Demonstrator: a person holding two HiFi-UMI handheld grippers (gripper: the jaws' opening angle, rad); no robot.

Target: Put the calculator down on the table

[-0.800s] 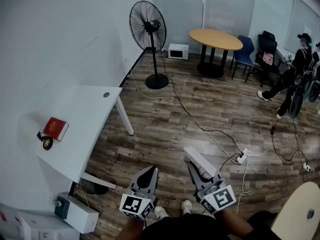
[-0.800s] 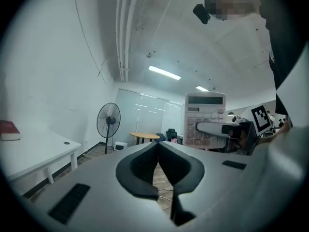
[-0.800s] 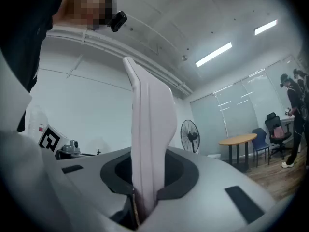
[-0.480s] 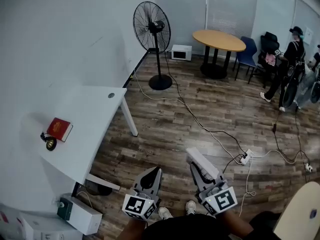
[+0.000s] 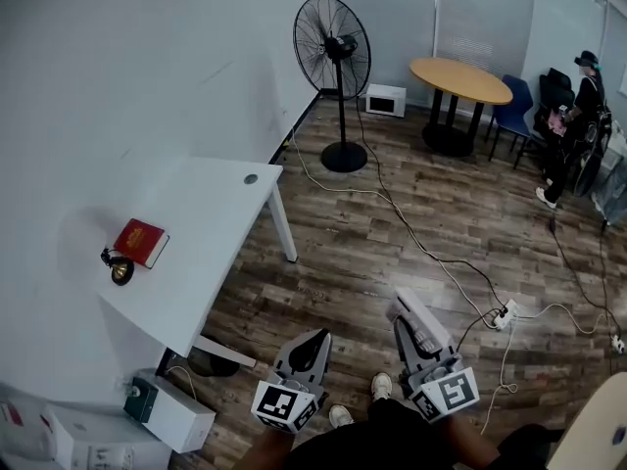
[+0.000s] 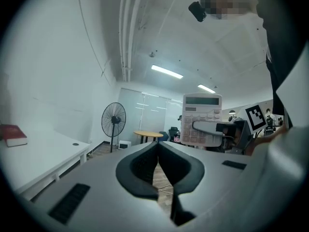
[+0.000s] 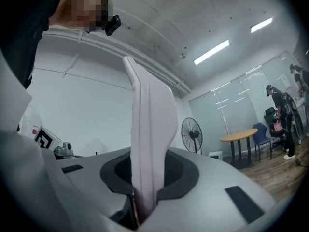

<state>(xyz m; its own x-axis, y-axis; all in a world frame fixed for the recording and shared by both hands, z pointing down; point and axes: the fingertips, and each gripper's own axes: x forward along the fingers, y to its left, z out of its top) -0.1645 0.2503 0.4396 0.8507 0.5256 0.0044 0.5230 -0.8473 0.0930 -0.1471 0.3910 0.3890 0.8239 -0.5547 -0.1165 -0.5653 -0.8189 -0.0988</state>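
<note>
gripping the calculator (image 7: pixel 149 124), right hand-held gripper (image 7: pixel 146 190) sees only its edge — left gripper view shows keys (image 6: pixel 195 129).

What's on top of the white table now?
A red book lies on the white table, a small dark object beside it, too small to identify. Under the book is hidden.

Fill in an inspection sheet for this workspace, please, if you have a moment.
Surface: white rectangular table, mostly bare; the calculator is not yet on it.
Job's things: white calculator, held edge-on in the right gripper's jaws, away from the table.
Clutter: red book and small dark round object, side by side on the table.
Grippers: right gripper shut on the calculator; left gripper shut, empty.
Cables: pale cable across the wood floor to a white power strip.
Surroundings: black pedestal fan, round wooden table, person far right.
</note>
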